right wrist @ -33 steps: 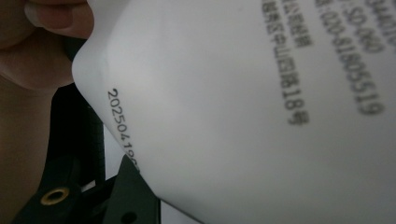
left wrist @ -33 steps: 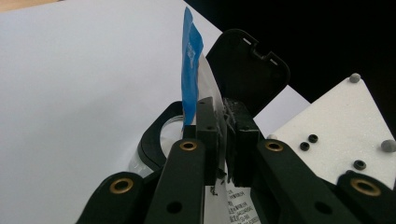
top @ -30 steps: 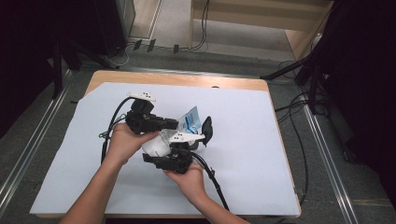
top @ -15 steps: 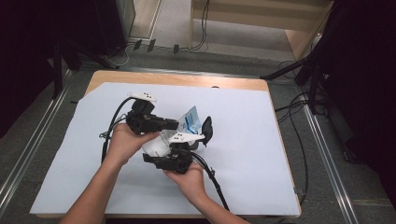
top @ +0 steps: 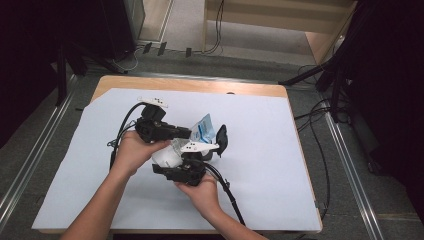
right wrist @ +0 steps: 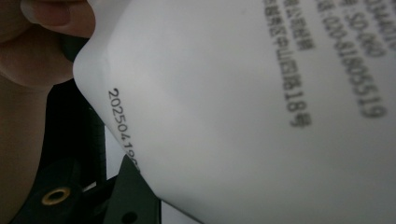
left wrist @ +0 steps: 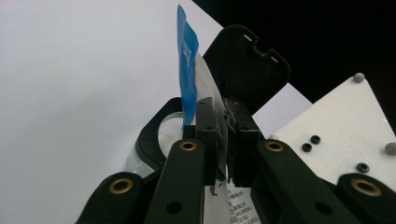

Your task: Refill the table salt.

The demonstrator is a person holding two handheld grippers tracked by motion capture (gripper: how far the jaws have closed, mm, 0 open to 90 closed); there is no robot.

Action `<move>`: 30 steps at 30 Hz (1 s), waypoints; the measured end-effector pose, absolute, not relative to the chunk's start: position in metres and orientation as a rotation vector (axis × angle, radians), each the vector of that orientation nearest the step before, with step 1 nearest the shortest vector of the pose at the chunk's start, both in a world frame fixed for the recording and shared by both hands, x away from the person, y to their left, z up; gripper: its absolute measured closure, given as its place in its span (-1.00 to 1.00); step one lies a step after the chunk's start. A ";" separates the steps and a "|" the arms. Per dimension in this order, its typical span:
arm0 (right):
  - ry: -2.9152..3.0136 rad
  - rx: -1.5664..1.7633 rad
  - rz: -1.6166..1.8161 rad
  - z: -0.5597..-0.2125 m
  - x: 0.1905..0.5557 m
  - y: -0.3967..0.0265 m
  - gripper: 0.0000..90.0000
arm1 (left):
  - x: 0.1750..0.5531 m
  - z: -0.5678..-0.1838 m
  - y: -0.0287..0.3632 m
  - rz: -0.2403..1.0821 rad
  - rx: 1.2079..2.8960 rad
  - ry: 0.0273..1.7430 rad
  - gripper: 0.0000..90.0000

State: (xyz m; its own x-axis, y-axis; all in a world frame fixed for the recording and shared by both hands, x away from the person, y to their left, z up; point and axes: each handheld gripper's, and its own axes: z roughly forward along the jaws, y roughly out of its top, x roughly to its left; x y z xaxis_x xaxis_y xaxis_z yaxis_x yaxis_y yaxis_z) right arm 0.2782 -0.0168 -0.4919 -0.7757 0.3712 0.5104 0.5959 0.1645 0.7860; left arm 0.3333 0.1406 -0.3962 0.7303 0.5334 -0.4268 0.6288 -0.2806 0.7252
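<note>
On the counter [top: 280,90], a pale sheet [top: 75,190] covers nearly the whole top, leaving a strip of bare wood along the far edge and wide free room to the left, right and far side of the hands. Left of centre in the high view, the left gripper [top: 182,133] is held just above the sheet, its jaws closed tight on the blue-and-white packet [top: 204,128]; the left gripper view shows the packet [left wrist: 189,60] pinched upright between the two pads, its blue top edge rising free above them. Just beyond it stands the black flip lid [left wrist: 245,65], hinged open over a round black-rimmed mouth. To the right and nearer the person, the right gripper [top: 200,155] holds the white container [top: 167,156], jaws partway closed around its body; in the right gripper view the container's [right wrist: 243,121] printed wall is pressed close to the lens. The two grippers sit touching-close, well clear of every counter edge.
</note>
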 end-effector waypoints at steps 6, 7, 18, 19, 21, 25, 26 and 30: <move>-2.218 -0.948 -1.667 -0.491 0.279 -0.017 0.36 | 0.336 -0.395 0.140 -0.136 1.960 0.886 0.91; -2.218 -0.949 -1.668 -0.491 0.279 -0.017 0.36 | 0.336 -0.395 0.139 -0.137 1.956 0.889 0.91; -2.219 -0.945 -1.671 -0.492 0.280 -0.018 0.36 | 0.335 -0.395 0.137 -0.136 1.952 0.883 0.91; -2.219 -0.945 -1.670 -0.492 0.280 -0.019 0.36 | 0.335 -0.395 0.137 -0.134 1.953 0.883 0.91; -2.217 -0.944 -1.670 -0.492 0.280 -0.019 0.36 | 0.335 -0.395 0.137 -0.133 1.951 0.884 0.91; -2.210 -0.939 -1.674 -0.492 0.281 -0.019 0.36 | 0.335 -0.396 0.137 -0.130 1.950 0.880 0.90; -2.209 -0.940 -1.672 -0.492 0.281 -0.019 0.35 | 0.335 -0.396 0.136 -0.129 1.949 0.877 0.90; -2.208 -0.942 -1.671 -0.492 0.280 -0.019 0.35 | 0.334 -0.396 0.137 -0.125 1.953 0.875 0.90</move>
